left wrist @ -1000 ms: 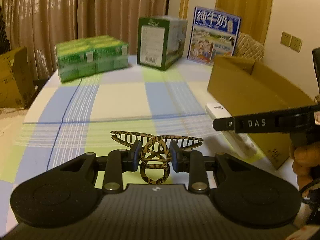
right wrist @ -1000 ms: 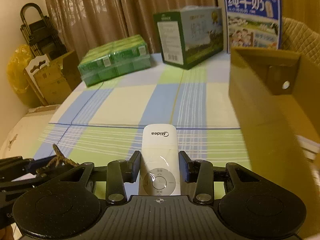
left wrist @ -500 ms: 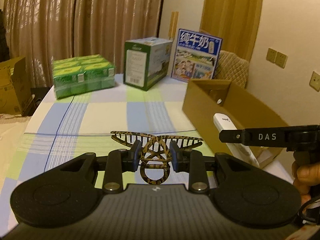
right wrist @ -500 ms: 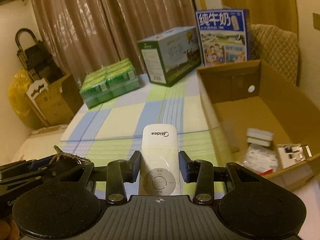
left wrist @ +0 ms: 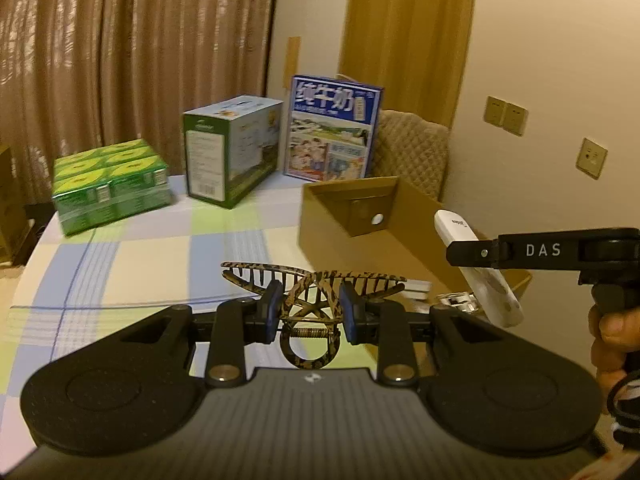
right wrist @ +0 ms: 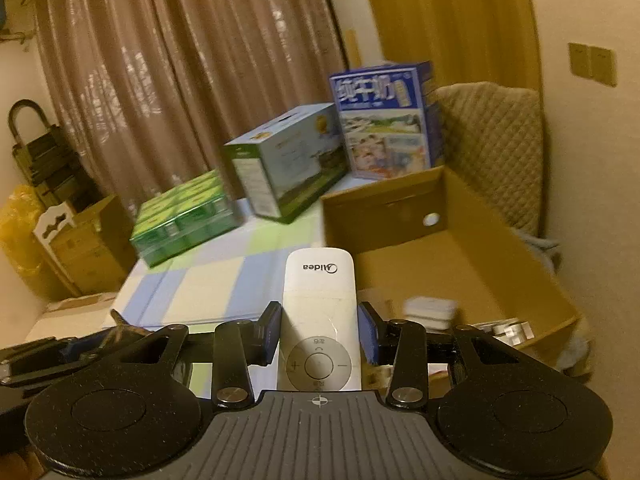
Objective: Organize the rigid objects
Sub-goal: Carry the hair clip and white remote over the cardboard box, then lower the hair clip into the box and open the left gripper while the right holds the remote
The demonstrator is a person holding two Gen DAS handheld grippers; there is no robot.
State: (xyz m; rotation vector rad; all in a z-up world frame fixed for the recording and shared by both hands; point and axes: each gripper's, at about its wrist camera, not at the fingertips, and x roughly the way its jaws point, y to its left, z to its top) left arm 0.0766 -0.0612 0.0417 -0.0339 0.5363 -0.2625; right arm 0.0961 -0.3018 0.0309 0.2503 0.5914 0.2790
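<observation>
Carried 2 at once: left hand-held gripper [left wrist: 308,312] clamped on a tortoiseshell hair claw [left wrist: 312,288], right hand-held gripper [right wrist: 319,338] clamped on a white Midea remote [right wrist: 319,316], both raised beside the open cardboard box [right wrist: 460,264], presumably for dropping in.

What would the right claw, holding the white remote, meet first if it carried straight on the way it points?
Probably the cardboard box: the right claw points the white remote toward the box's open near-left part, so its tip would likely reach the box's far wall or floor first. Depth is unclear.
</observation>
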